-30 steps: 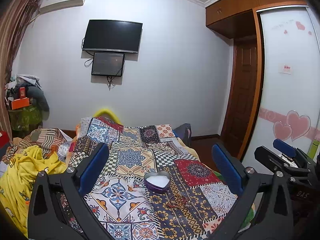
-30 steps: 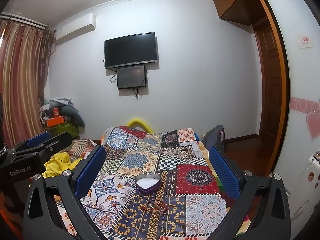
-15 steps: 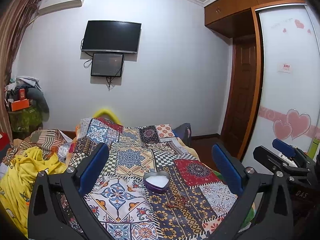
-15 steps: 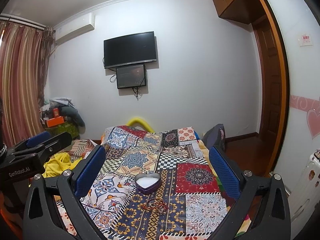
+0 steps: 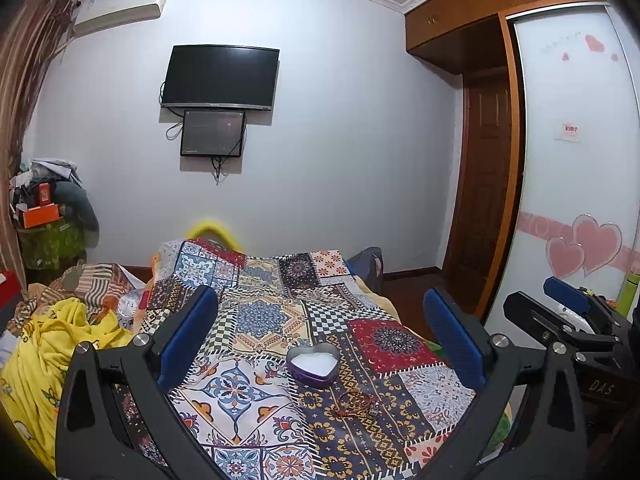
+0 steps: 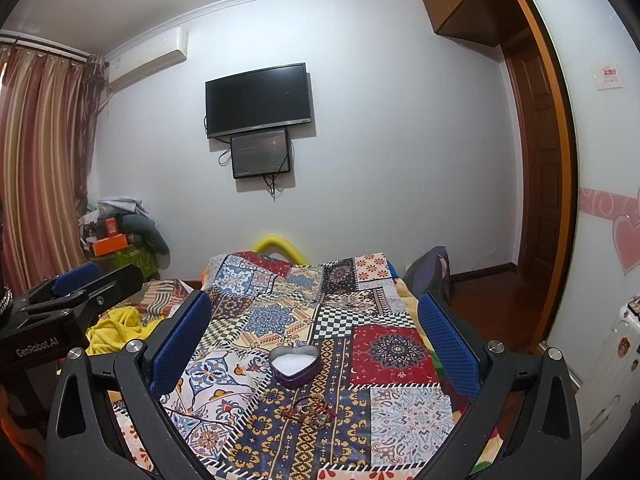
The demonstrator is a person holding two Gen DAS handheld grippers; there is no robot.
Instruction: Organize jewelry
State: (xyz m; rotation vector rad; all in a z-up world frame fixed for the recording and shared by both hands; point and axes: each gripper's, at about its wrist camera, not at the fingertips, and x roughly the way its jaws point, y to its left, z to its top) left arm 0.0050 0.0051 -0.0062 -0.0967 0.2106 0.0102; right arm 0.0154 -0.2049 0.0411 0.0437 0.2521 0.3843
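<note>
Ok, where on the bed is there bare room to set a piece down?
Free quilt right of the heart tin and beyond it toward the wall. Crowded: the jewelry pile just in front of the tin, and heaped bedding at left.

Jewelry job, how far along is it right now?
Barely begun. Done: only the heart tin standing open on the quilt. In hand: nothing; the left gripper and right gripper are both open. Left: the bracelets lie beside the tin, not in it.
</note>
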